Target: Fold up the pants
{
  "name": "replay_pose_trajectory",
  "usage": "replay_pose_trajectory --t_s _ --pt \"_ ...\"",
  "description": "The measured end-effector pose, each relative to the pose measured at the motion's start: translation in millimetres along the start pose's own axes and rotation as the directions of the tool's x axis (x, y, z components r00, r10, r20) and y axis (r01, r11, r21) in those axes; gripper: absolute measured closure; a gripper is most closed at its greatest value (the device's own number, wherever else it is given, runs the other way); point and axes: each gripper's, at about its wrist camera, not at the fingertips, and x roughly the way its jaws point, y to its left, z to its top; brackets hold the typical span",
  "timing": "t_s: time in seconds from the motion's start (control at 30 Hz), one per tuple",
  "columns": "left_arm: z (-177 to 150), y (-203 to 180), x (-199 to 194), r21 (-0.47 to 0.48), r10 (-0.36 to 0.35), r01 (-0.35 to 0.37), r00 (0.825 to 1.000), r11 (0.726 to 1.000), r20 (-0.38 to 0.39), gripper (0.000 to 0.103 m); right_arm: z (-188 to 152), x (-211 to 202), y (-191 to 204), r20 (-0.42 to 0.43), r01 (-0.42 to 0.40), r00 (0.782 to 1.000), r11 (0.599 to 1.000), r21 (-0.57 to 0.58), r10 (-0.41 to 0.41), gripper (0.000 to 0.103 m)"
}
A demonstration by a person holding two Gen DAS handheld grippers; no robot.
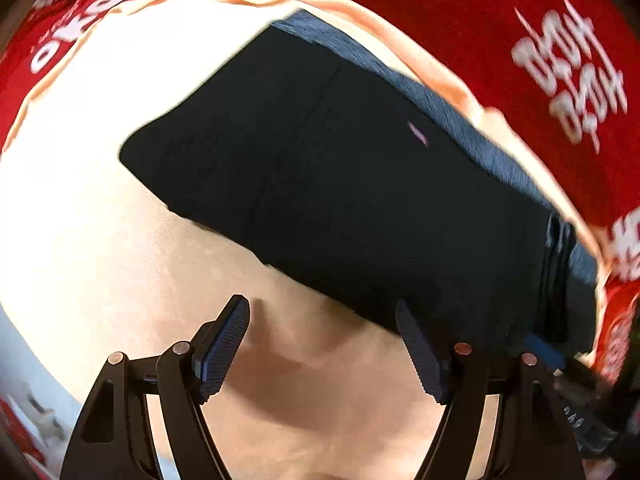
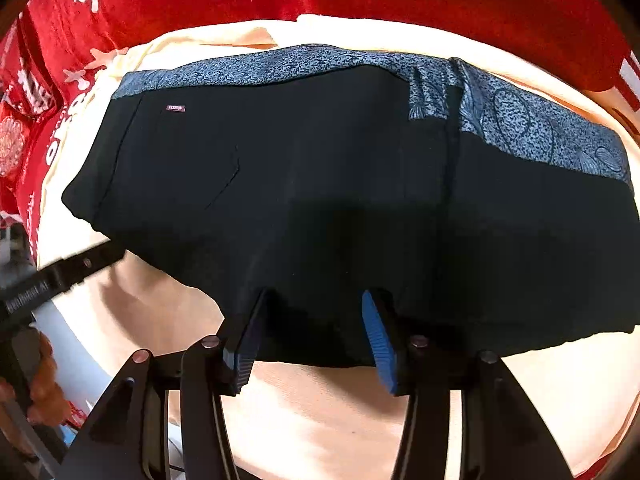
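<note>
Both tongs released: left tongs beside folded pants; right tongs straddling pants' near edge on cream cloth.

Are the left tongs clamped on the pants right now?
No, the left tongs stand open over the cream sheet, just short of the black pants.

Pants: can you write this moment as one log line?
pants: folded, on cream cloth | left claw: open | right claw: open

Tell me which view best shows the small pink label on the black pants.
The right wrist view: the small pink label is sharp on the black pants. The left wrist view shows it only as a blurred streak.
</note>
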Motion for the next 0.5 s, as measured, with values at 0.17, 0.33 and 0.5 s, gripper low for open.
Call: replay_pose_trajectory --t_s 0.17,0.33,0.5 --pt "14 42 5 -0.146 -0.138 0.142 0.990 0.979 0.035 0.026 1 0 3 0.005 0.011 1.000 1.000 -0.008 -0.011 0.049" --pt "15 57 8 -0.188 -0.251 0.264 0.964 0.946 0.091 0.026 2 3 7 0.010 0.013 1.000 1.000 -0.008 -0.013 0.048" --pt "20 57 8 -0.205 -0.323 0.348 0.935 0.915 0.147 0.026 1 5 8 0.016 0.019 1.000 1.000 -0.017 -0.018 0.048"
